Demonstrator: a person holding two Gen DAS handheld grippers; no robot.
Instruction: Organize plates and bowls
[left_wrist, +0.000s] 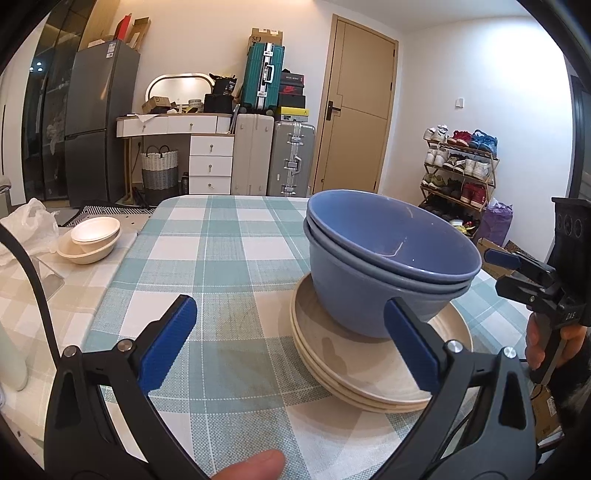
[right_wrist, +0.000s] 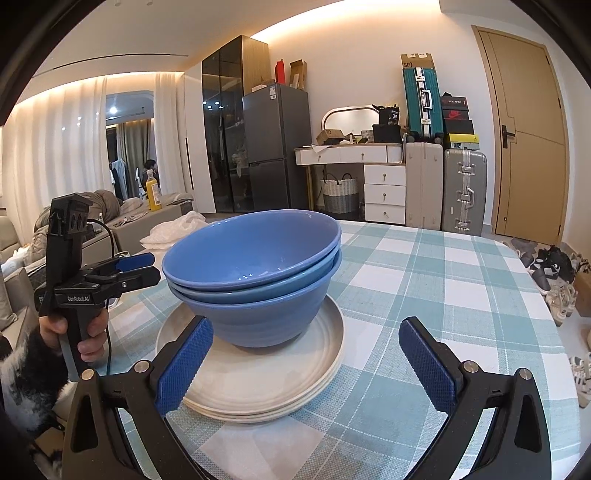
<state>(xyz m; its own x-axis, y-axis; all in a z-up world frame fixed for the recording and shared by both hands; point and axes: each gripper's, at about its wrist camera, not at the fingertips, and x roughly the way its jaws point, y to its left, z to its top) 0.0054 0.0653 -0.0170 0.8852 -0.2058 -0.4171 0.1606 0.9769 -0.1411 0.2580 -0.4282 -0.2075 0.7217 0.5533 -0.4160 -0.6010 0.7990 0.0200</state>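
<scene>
Here, three nested blue bowls (right_wrist: 255, 280) sit on stacked cream plates (right_wrist: 258, 373) ahead of both wide-open jaws; the left gripper (right_wrist: 138, 269) reads "GenRobot.AI".

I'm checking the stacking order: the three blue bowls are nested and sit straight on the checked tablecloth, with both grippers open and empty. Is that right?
Not quite. The blue bowls rest on a stack of cream plates, not straight on the tablecloth; the right wrist view shows it. The rest holds: the left gripper and right gripper are open and empty.

Bowls (right_wrist: 255, 273) nested atop stacked plates (right_wrist: 258, 376)
</scene>
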